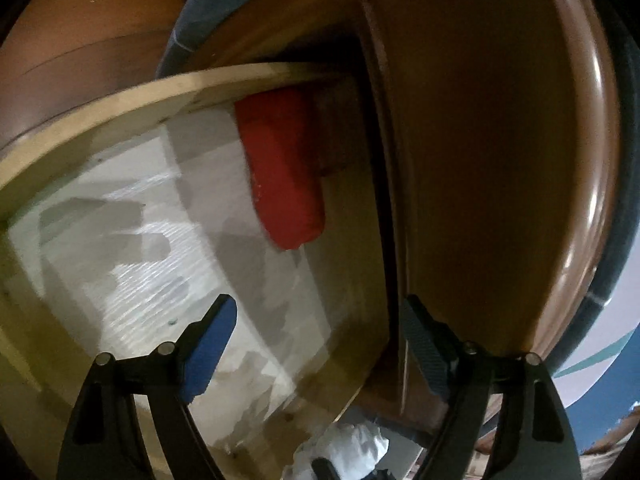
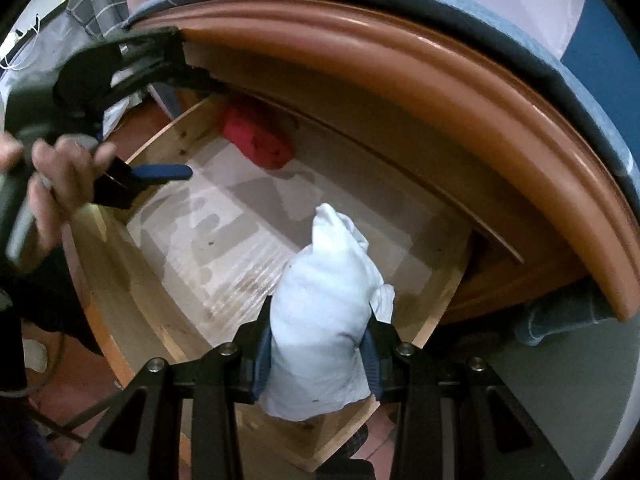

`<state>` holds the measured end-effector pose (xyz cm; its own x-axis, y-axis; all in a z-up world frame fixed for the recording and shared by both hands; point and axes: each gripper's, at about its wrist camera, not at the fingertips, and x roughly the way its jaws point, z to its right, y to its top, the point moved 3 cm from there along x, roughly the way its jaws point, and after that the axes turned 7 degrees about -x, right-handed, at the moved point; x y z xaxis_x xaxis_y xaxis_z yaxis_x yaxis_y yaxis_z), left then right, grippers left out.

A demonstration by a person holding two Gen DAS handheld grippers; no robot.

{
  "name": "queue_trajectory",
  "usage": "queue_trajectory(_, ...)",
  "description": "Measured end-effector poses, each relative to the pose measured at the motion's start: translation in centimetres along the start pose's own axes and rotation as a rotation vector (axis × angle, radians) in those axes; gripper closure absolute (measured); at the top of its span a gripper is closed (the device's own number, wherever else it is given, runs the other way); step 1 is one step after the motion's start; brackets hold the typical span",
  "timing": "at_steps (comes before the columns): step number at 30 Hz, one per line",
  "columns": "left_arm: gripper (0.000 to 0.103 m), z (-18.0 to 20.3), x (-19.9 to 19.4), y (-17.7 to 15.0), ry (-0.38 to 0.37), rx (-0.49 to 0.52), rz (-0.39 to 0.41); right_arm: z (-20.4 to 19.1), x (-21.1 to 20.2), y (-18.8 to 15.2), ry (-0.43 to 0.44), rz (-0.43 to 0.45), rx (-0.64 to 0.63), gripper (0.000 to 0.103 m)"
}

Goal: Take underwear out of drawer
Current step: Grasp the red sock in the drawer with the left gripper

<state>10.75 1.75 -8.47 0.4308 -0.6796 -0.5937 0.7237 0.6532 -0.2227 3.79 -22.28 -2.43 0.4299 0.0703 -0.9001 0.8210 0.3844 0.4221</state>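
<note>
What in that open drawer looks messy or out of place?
Nothing looks damaged or spilled. The drawer holds one red bundle in its far corner; the right tongs grip a white bundle above it.

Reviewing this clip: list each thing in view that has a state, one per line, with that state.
Drawer: pulled open, lined with pale paper.
White underwear: rolled up, clamped in the right gripper, raised above the drawer floor.
Red underwear: rolled up, lying at the drawer's back, untouched.
Left gripper: open, nothing between its fingers, over the drawer.
Right gripper: shut on the white underwear.
</note>
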Motion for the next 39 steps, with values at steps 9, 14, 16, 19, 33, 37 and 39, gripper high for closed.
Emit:
queue_trajectory(9, 0.047, -3.3, 1.5, 0.7, -0.080, -0.210, -0.012, 0.4, 1.9, -0.6, 0.030, -0.002, 0.013, 0.065)
queue_trajectory(14, 0.047, -3.2, 1.9, 1.9, -0.117, -0.256, 0.033, 0.5, 2.4, -1.0, 0.036, -0.011, 0.008, 0.065)
queue_trajectory(16, 0.047, -3.1, 1.7, 2.5, -0.121, -0.252, 0.052, 0.5, 2.6, -1.1, 0.033, -0.021, 0.004, 0.065)
queue_trajectory(19, 0.047, -3.0, 2.2, 3.1, -0.122, -0.248, 0.062, 0.7, 3.1, -1.1, 0.035, -0.023, 0.003, 0.065)
queue_trajectory(33, 0.051, -4.7, 3.8, 3.3, -0.136, -0.278, 0.106, -0.7, 3.5, -0.7, 0.038, -0.021, -0.035, 0.065)
queue_trajectory(37, 0.057, -6.0, 4.6, 3.4, -0.192, -0.364, 0.091, -1.0, 3.4, -0.6, 0.037, -0.020, -0.046, 0.065)
queue_trajectory(39, 0.058, -5.4, 4.8, 3.2, -0.186, -0.321, 0.101, -1.0, 3.5, -0.6, 0.035, -0.022, -0.050, 0.065)
